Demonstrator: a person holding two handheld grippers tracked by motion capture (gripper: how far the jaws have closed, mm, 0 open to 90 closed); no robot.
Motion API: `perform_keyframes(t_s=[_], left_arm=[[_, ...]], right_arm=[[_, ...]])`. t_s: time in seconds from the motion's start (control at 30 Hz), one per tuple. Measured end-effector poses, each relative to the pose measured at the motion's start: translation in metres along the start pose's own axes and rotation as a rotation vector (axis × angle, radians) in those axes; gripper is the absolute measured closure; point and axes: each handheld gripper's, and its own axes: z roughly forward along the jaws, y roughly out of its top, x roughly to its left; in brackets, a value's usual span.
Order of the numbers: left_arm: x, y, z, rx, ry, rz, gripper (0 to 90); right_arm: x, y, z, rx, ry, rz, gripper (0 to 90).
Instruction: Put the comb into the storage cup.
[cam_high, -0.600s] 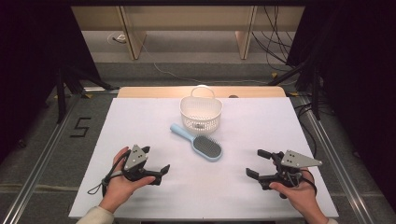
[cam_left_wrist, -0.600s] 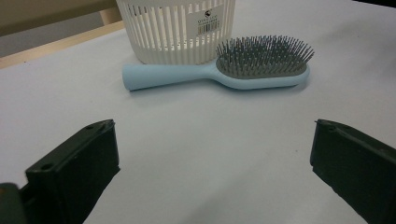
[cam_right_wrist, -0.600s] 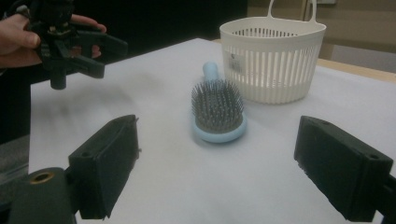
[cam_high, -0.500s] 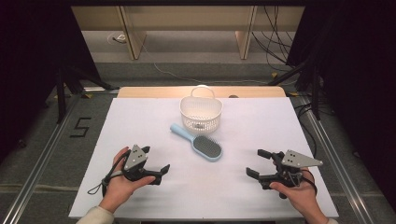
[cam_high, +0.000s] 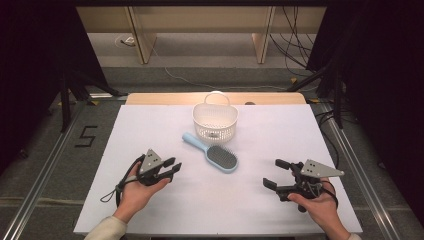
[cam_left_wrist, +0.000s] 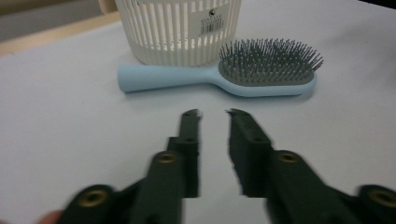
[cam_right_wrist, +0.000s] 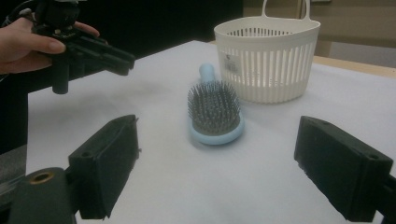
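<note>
Lying bristles-up, blue plastic hairbrush (cam_high: 215, 154) beside slatted white basket (cam_high: 215, 121).

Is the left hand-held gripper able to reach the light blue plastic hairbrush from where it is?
Probably yes. The left hand-held gripper points at the light blue plastic hairbrush with bare white table between them; its jaws stand slightly apart, holding nothing. The white slatted plastic basket sits behind the brush, not in the way.

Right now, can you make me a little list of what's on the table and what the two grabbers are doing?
table: white table
hairbrush: light blue hairbrush, lying flat, bristles up, nothing holding it
basket: white slotted basket, upright, just behind the hairbrush
left gripper: left gripper, jaws a narrow gap apart, nothing between them
right gripper: right gripper, jaws wide open, holding nothing
</note>
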Motion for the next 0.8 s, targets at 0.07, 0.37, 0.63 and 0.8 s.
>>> perform_keyframes(t_s=[0.07,0.37,0.63,0.8], left_arm=[[0.001,0.003,0.008,0.034,0.005,-0.014,87.5],[0.010,0.032,0.050,0.082,0.107,-0.046,89.6],[0.019,0.048,0.088,0.055,0.147,-0.007,89.7],[0.016,0.052,0.105,0.064,0.147,0.093,89.7]], right_arm=[[0.000,0.000,0.000,0.002,-0.001,0.001,14.9],[-0.002,-0.001,0.000,0.003,-0.002,0.007,15.0],[-0.004,-0.001,0.000,0.003,0.001,0.010,15.1],[-0.004,-0.002,0.000,0.012,0.005,0.014,15.1]])
